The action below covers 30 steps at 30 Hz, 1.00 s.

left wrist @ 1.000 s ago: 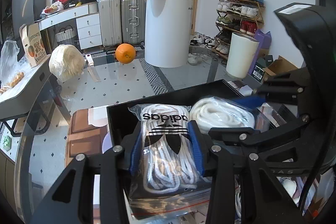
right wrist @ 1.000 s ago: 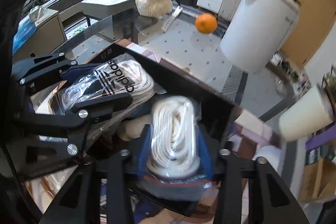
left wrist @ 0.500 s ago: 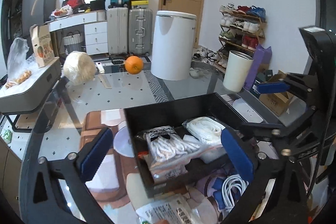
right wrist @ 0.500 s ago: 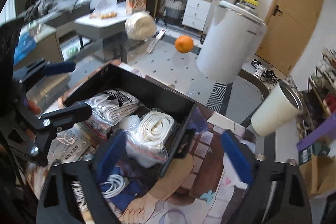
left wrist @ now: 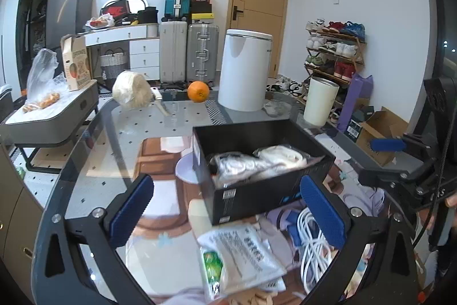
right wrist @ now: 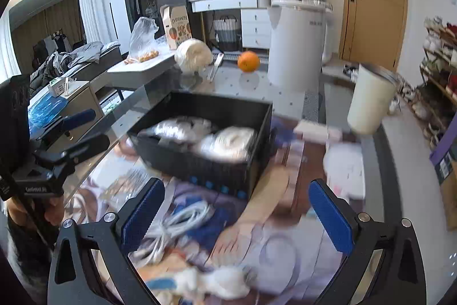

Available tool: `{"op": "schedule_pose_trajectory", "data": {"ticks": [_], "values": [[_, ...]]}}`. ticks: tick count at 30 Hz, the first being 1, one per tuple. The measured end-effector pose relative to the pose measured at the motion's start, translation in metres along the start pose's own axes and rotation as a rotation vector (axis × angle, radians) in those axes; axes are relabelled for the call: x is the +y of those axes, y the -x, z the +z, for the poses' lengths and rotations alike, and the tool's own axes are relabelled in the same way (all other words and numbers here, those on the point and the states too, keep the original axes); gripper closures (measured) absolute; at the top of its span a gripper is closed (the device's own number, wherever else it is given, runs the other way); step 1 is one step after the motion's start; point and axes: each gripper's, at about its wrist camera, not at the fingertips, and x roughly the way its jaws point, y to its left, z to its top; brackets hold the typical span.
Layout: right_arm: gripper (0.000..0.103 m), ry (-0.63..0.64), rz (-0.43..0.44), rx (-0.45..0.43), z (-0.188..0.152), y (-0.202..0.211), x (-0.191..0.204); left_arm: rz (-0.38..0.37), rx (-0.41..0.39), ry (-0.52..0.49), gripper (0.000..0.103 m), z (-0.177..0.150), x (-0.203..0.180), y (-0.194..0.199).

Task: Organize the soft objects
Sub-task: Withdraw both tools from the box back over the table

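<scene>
A black box stands on the glass table with two clear bags in it. The bag of white laces lies on the left and the bag of coiled white rope on the right. My left gripper is open in front of the box and holds nothing. In the right wrist view the box and both bags are blurred. My right gripper is open too, back from the box and empty. A white cable coil and a printed packet lie loose near me.
An orange, a pale round bundle and a knife sit at the table's far side. A white bin and a cream tumbler stand beyond. A fluffy white item lies at the near edge.
Both grippers opened and let go of their bags, which now lie in the box. Both hands drew back and rose away from the box.
</scene>
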Motion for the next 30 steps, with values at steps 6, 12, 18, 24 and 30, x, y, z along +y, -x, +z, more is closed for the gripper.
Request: {"op": "schedule_pose_trajectory", "data": {"ticks": [6,12,18,24,30], "values": [[0.001,-0.003,-0.018,0.024,-0.035,0.013,0.002,0.010,0.012,-0.005,0.000,-0.019,-0.004,0.010],[0.001,0.000,-0.014,0.046,-0.061,0.022,0.004,0.015,0.019,-0.015,0.000,-0.033,-0.005,0.016],[0.001,0.015,-0.005,0.083,-0.085,0.022,0.010,0.038,0.036,-0.012,0.000,-0.045,-0.003,0.016],[0.001,-0.017,0.032,0.103,-0.098,0.024,0.014,0.039,0.054,-0.028,0.000,-0.050,-0.006,0.010],[0.001,0.014,0.092,0.144,-0.102,0.016,0.031,0.030,0.069,-0.040,0.000,-0.053,-0.007,0.005]]}}
